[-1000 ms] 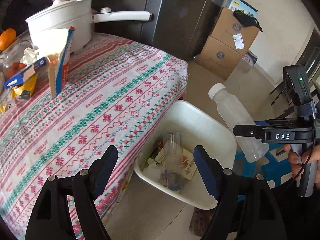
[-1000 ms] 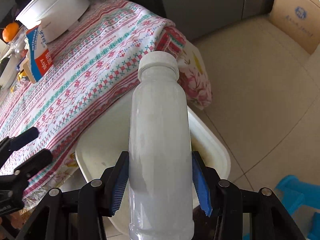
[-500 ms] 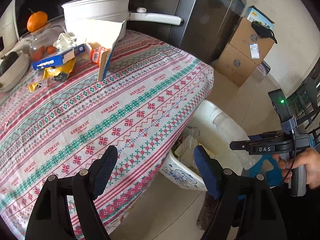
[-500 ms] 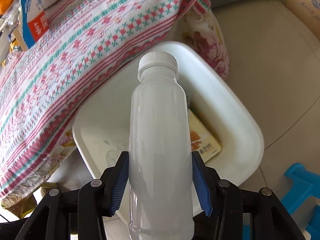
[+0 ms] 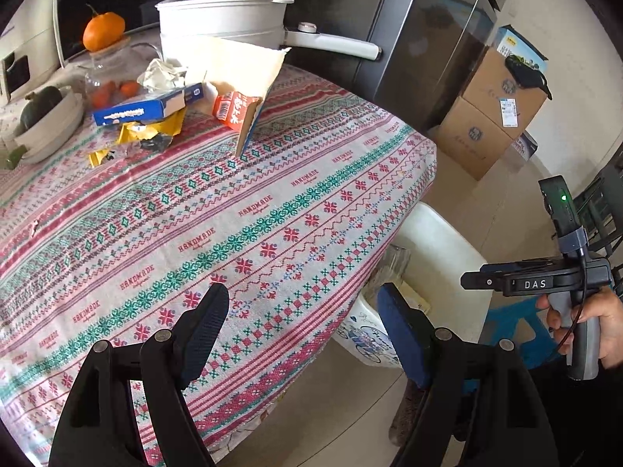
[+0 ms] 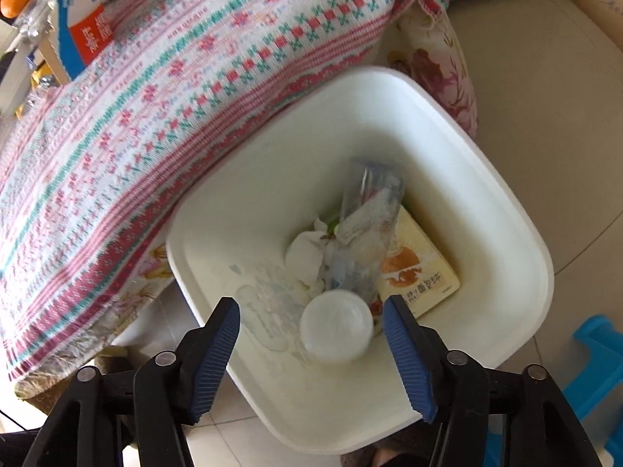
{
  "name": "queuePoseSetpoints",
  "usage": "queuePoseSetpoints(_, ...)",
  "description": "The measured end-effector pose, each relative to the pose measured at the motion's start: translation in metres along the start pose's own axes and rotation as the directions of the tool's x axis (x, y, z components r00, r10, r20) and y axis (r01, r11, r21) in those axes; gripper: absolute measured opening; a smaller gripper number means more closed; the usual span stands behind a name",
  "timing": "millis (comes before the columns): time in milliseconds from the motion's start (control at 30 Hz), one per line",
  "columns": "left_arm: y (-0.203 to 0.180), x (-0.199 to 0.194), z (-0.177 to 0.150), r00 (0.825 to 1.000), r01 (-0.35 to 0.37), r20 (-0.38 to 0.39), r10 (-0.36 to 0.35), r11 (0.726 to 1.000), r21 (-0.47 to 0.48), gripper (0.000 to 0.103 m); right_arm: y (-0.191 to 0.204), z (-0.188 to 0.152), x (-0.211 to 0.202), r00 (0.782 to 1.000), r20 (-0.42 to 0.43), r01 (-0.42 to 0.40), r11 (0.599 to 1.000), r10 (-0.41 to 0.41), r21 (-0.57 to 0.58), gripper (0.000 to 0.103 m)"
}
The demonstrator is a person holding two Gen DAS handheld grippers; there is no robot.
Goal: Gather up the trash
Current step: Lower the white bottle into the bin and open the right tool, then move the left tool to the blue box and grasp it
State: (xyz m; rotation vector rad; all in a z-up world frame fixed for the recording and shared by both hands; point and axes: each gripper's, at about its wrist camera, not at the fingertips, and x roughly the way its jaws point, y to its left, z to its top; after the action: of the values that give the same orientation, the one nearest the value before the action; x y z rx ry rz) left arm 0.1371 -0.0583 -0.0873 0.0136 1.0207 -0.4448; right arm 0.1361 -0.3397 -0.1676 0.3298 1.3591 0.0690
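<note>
My right gripper (image 6: 311, 334) has just been opening — the cloudy white plastic bottle (image 6: 335, 326) it gripped a moment ago now drops free into the white plastic trash bin (image 6: 518, 233). My left gripper (image 5: 301, 323), spread empty, faces the table's remaining wrappers (image 5: 148, 130).

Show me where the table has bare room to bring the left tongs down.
The tablecloth lies bare from the near edge up to the torn carton. The far left is crowded: blue box, yellow wrappers, crumpled tissue, bowl and white pot.
</note>
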Motion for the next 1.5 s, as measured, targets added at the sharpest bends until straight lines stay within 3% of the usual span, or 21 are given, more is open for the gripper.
queuePoseSetpoints(300,0.029,-0.016,0.002,0.998,-0.041,0.035,0.044,0.997,-0.067,0.081,0.018,0.002,-0.026,0.996,0.088,0.019,0.999,-0.015,-0.045,0.07)
queuePoseSetpoints(433,0.049,-0.027,0.008,0.992,-0.096,0.073,0.106,0.988,-0.123,0.081,0.031,0.007,-0.039,0.99,0.141,0.033,0.997,-0.022,-0.074,0.072)
queuePoseSetpoints(633,0.077,-0.031,0.031,0.965,-0.215,0.121,0.235,0.964,-0.154,0.081,0.063,0.024,-0.051,0.98,0.198,0.022,0.991,0.004,-0.131,0.075)
queuePoseSetpoints(800,0.088,-0.009,0.06,0.93,-0.326,0.16,0.33,0.944,-0.048,0.081,0.091,0.046,-0.057,0.968,0.249,0.03,0.987,0.011,-0.16,0.076)
queuePoseSetpoints(900,0.095,0.014,0.078,0.904,-0.404,0.165,0.393,0.914,0.035,0.081,0.103,0.06,-0.054,0.965,0.261,0.03,0.987,0.013,-0.161,0.076)
queuePoseSetpoints(1067,0.098,0.054,0.11,0.879,-0.469,0.171,0.444,0.869,0.158,0.081,0.106,0.076,-0.043,0.97,0.241,0.015,0.99,0.019,-0.139,0.077)
queuePoseSetpoints(1233,0.099,0.095,0.134,0.836,-0.549,0.174,0.521,0.785,0.287,0.08,0.104,0.084,-0.034,0.975,0.223,0.021,0.991,0.009,-0.13,0.076)
queuePoseSetpoints(1333,0.102,0.112,0.141,0.814,-0.578,0.17,0.555,0.748,0.327,0.079,0.1,0.088,-0.03,0.977,0.212,0.019,0.993,0.007,-0.121,0.076)
queuePoseSetpoints(1500,0.107,0.131,0.151,0.793,-0.601,0.172,0.584,0.708,0.37,0.076,0.095,0.09,-0.025,0.98,0.197,0.017,0.994,0.004,-0.107,0.076)
